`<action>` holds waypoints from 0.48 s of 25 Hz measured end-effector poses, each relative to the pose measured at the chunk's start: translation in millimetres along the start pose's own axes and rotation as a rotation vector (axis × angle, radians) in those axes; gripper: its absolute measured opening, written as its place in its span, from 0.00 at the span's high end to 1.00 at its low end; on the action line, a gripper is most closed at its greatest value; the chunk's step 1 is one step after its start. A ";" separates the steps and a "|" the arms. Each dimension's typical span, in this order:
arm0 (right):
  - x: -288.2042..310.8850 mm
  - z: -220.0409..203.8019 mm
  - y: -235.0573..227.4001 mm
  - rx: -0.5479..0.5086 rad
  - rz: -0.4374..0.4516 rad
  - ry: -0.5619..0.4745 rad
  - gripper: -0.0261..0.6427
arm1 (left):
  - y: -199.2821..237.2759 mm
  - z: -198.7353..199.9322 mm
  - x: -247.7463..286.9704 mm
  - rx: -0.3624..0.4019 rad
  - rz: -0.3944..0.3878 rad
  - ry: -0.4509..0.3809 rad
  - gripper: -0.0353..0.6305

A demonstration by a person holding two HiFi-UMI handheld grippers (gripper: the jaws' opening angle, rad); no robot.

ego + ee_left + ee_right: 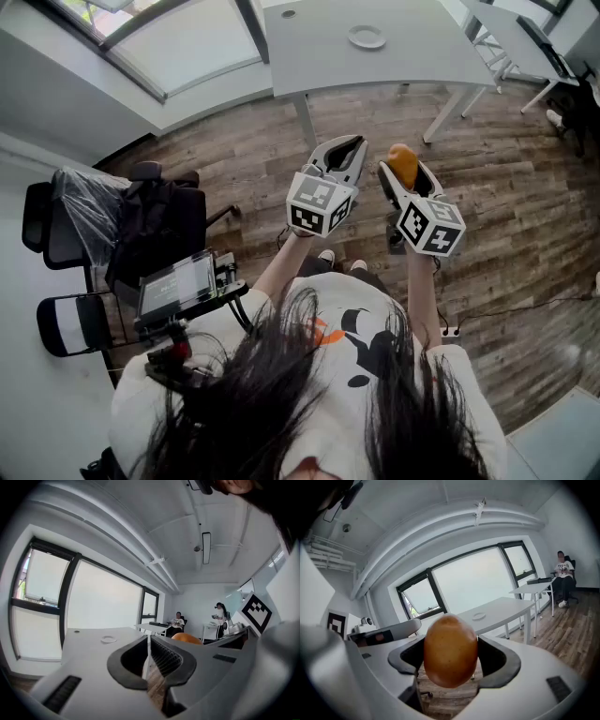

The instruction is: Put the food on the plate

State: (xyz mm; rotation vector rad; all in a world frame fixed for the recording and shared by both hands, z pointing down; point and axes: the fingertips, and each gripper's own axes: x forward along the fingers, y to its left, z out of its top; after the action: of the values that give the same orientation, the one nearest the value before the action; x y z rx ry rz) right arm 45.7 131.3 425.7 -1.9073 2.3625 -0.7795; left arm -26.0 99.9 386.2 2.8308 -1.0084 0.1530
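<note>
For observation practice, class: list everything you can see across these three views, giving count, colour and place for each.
food: one, orange-brown, egg-shaped, in the right gripper
plate: one, white, on the table
table: one, pale grey, ahead by the windows
chairs: at least two, black, head view's left
floor: brown wood planks
people: two, far end of the room, one seated, one standing
left gripper: grey, fingers together, empty
right gripper: grey, fingers closed on the food
</note>
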 end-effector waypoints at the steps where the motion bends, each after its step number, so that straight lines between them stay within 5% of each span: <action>1: -0.2 0.3 -1.9 -0.002 -0.001 0.000 0.44 | -1.0 0.3 1.9 0.001 -0.001 -0.002 0.94; 12: 4.1 3.5 -3.6 -0.020 -0.007 -0.012 0.44 | 3.3 -0.7 3.6 0.001 0.016 0.007 0.94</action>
State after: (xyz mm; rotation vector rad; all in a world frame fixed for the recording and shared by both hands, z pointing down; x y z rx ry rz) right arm 48.9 125.8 425.2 -1.9232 2.3674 -0.7458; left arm -25.4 95.2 387.7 2.8212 -1.0298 0.1653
